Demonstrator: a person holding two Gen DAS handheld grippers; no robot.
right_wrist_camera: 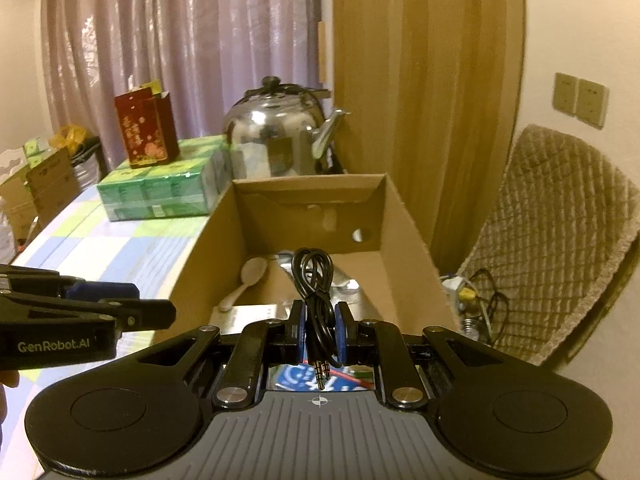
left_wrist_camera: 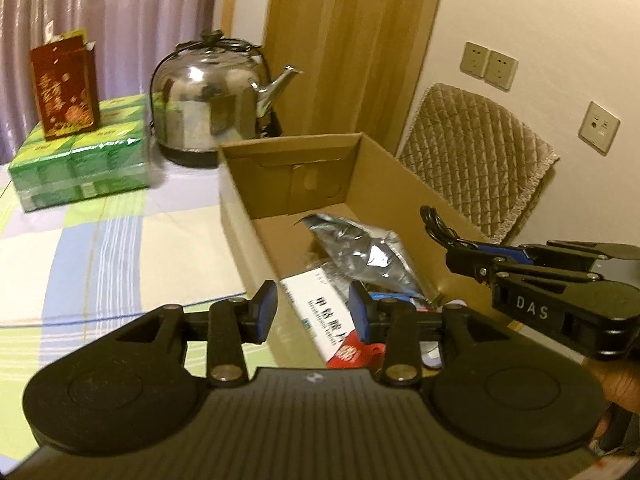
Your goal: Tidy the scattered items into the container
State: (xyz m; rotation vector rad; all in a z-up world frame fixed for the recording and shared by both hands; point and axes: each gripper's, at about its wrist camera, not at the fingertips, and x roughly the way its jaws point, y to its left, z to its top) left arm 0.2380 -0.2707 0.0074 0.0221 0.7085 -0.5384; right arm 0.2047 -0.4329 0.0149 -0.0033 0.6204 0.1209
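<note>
An open cardboard box (left_wrist_camera: 392,176) (right_wrist_camera: 404,216) stands on the table. Inside lie a silver foil pouch (left_wrist_camera: 360,248), a white medicine box (left_wrist_camera: 316,312) and a white spoon (right_wrist_camera: 248,280). My right gripper (right_wrist_camera: 319,330) is shut on a coiled black audio cable (right_wrist_camera: 314,280) and holds it over the box's near end; it also shows in the left wrist view (left_wrist_camera: 464,252) with the cable (left_wrist_camera: 434,224) sticking out. My left gripper (left_wrist_camera: 313,310) is open and empty over the box's near left wall; it also shows in the right wrist view (right_wrist_camera: 152,312).
A steel kettle (left_wrist_camera: 212,100), a green tissue pack (left_wrist_camera: 80,164) and a red carton (left_wrist_camera: 66,88) stand at the table's back. A quilted chair (left_wrist_camera: 476,152) is right of the box. Wall sockets (left_wrist_camera: 488,64) are behind it.
</note>
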